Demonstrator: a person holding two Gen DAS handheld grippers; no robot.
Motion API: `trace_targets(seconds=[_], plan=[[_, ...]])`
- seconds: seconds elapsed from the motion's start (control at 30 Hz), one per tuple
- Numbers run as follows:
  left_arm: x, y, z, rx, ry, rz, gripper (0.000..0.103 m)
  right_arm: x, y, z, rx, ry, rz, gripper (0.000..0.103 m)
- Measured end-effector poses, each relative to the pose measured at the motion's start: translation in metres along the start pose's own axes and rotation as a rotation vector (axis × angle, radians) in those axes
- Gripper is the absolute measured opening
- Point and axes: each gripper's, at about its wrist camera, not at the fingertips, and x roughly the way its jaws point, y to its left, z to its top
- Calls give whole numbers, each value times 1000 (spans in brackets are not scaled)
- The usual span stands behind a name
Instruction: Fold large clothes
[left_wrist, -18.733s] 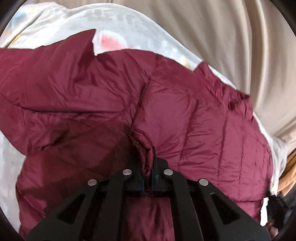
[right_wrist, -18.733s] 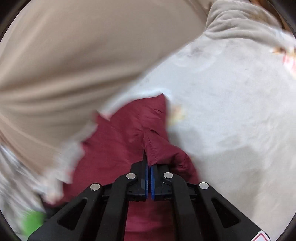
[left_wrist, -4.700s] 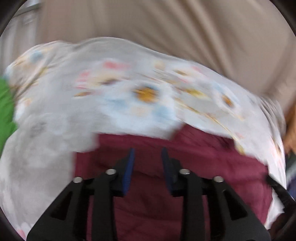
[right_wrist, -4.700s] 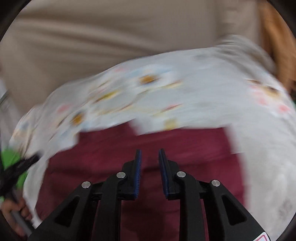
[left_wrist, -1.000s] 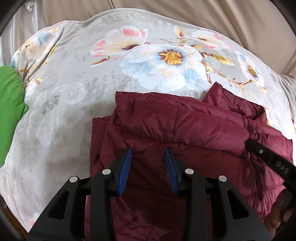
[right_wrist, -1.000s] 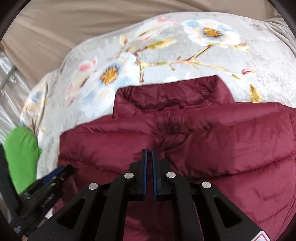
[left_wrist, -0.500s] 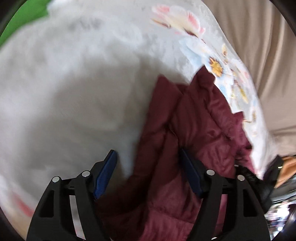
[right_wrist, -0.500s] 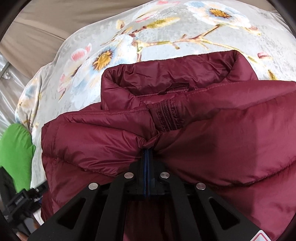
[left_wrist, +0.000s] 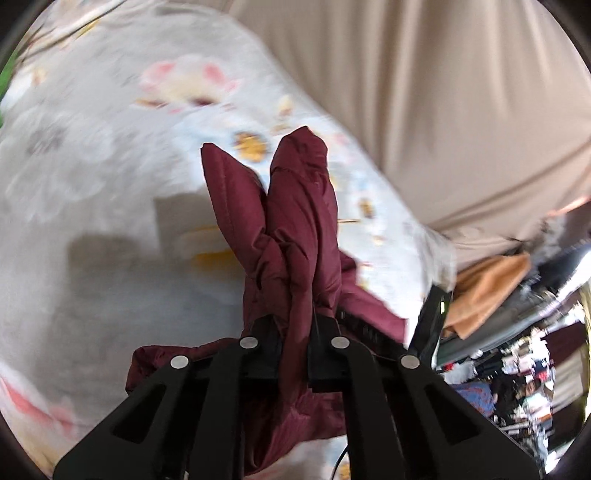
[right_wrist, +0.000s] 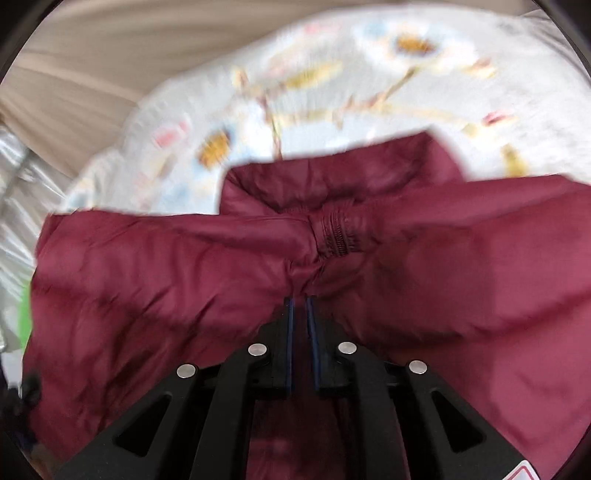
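Maroon puffer jacket (right_wrist: 184, 280) lies on a bed covered with a pale floral sheet (right_wrist: 332, 85), and it fills most of the right wrist view, with its collar (right_wrist: 332, 173) on the far side and the top of the zipper (right_wrist: 338, 236) near the middle. In the left wrist view a bunch of the same jacket (left_wrist: 295, 229) stands up from between the fingers of the left gripper (left_wrist: 295, 332), which is closed tightly on this fabric; two puffy folds rise above the jaws, and the rest of the cloth hangs down below them and to the right. The right gripper (right_wrist: 300, 314) points at the gathered fabric just below the zipper. Its jaws are opening, a narrow gap shows between the blue pads (right_wrist: 290, 332), and the puckered cloth sits at their very tips; I cannot tell if they still pinch it. Both pictures are blurred. Behind the bed hangs a beige curtain (left_wrist: 443, 92). In the left wrist view, at the right edge, an orange cloth (left_wrist: 487, 288) lies past the corner of the bed, and a small green patch (right_wrist: 24, 314) shows at the left edge of the right wrist view.
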Motion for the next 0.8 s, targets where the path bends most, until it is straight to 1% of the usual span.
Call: trace_targets(seconds=[0.1,0.2,0.27,0.33,0.37,0.47,0.53,0.6,0.63,0.7,0.73,0.8], plan=[[-4,-31,-6,39,-5,-42,6,-47,-32,-25,58,-27,1,10],[-4,-57,-17,76,1,-62,6,-74,-58,-54,103,-27,-16,10],[-2,-67,-23,89,9,-69,6,-74,-73,-73,137,5,-17,10],[-1,-78,-30,106,13,-76,6,-58,-82,-83,166,37,-5,9],[-1,-82,-33,114,16,-76,6,-49,-81,-85,166,46,7,9],[1,-92,-43,128,25,-79,6,-18,-70,-81,135,86,49,9],[5,-96,-48,140,27,-67,6,-1,-56,-78,89,104,60,9],[8,-95,-52,138,36,-54,6,10,-47,-77,54,117,58,5],[9,-94,-54,134,39,-48,6,14,-44,-76,38,122,61,6],[9,-93,-55,126,35,-42,6,12,-42,-71,23,138,63,5],[8,-93,-55,123,33,-42,6,2,-43,-68,28,133,72,5],[6,-93,-53,118,26,-47,6,-24,-50,-59,75,56,123,5]])
